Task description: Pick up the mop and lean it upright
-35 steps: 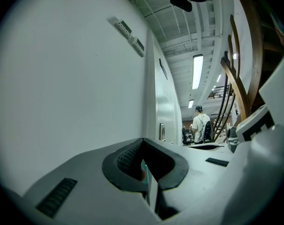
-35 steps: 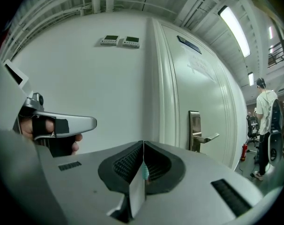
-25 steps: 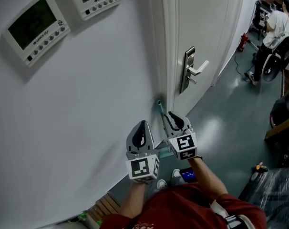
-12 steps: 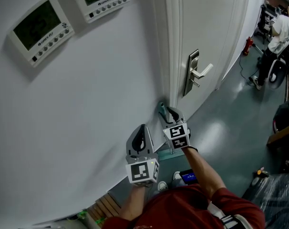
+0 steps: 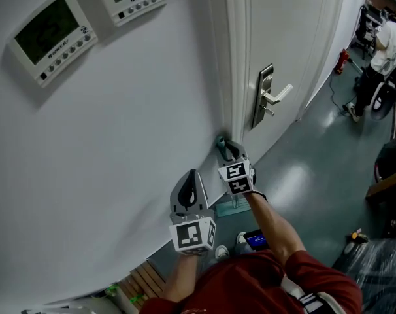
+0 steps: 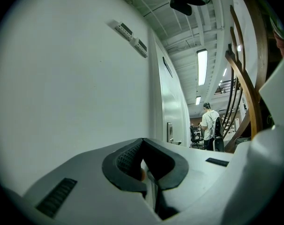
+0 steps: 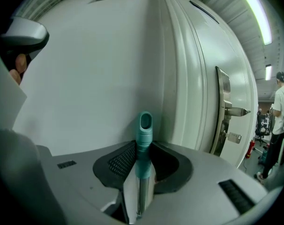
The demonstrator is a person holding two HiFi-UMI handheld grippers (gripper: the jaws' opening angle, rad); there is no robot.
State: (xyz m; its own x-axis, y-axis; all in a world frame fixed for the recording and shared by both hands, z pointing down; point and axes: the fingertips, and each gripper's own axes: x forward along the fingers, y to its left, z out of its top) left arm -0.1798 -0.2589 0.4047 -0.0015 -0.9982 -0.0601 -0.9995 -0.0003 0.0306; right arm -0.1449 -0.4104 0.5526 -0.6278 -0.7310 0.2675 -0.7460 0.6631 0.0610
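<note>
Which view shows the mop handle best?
Right gripper view: the mop handle, teal end and metal shaft, stands between the right gripper's closing jaws. Head view shows only a teal tip; left gripper view, nothing.

Head view looks down; gripper views share the door (image 5: 296, 38).

A plain white wall (image 5: 119, 142) carried two control panels (image 5: 51, 34), each with a dark screen above a row of buttons. Beside them stood a closed white door (image 5: 286, 38) with a silver lever handle (image 5: 274, 100). The glossy grey-green floor (image 5: 302, 169) caught a patch of reflected light. Farther along, a red fire extinguisher (image 5: 342, 61) stood at the foot of the wall, near a person in a white top (image 5: 387, 41). A fluorescent strip light (image 6: 201, 67) burned on the ceiling.
</note>
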